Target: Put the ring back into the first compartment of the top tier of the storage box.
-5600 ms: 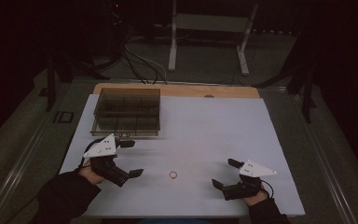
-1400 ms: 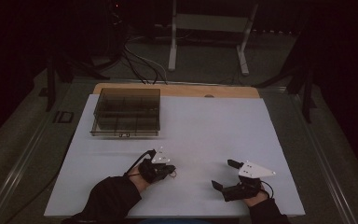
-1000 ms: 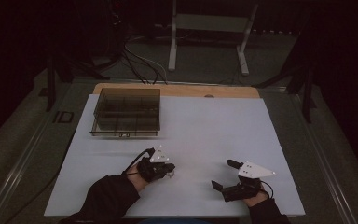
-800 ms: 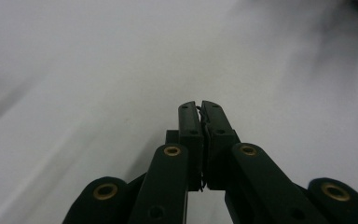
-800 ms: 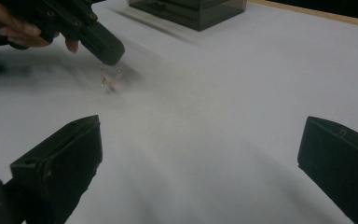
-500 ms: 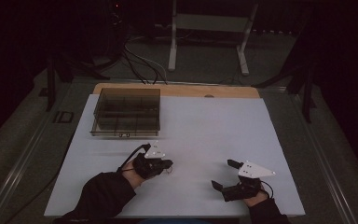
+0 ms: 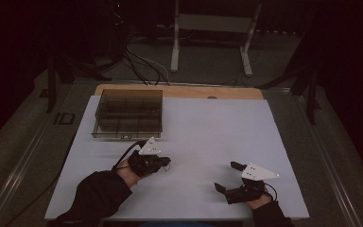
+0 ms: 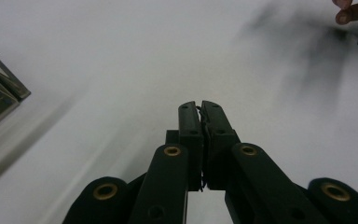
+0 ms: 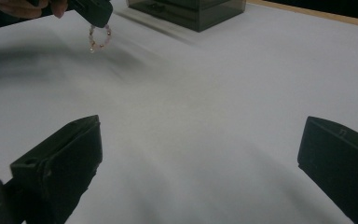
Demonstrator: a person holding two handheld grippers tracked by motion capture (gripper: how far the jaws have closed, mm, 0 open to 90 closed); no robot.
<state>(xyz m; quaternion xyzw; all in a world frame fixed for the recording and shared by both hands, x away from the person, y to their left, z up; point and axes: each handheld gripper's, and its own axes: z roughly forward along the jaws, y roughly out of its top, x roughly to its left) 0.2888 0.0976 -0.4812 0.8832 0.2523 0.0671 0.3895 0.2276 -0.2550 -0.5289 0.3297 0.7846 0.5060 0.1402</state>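
The left gripper's [image 7: 163, 163] fingers [image 8: 189, 122] were clenched on a small beaded bracelet [image 9: 99, 38]. In the left gripper view only a thin dark strand of it showed, pinched in the seam between the two pads. In the right gripper view the bracelet hung as a loop of pale pink beads from the tip of the left gripper, clear of the white counter [image 7: 208, 123] below it. The right gripper's [image 7: 227, 176] fingers [image 9: 60, 163] stood wide apart and released, with nothing between them, low over the counter near its front edge. The two grippers were well apart, the left one nearer the middle of the counter. Behind the left gripper, toward the far left corner, sat a dark see-through compartment box [image 7: 128, 113], its inside split into sections; whether anything lay in them could not be told. A strip of wooden board [image 7: 179, 90] showed along the counter's far edge.
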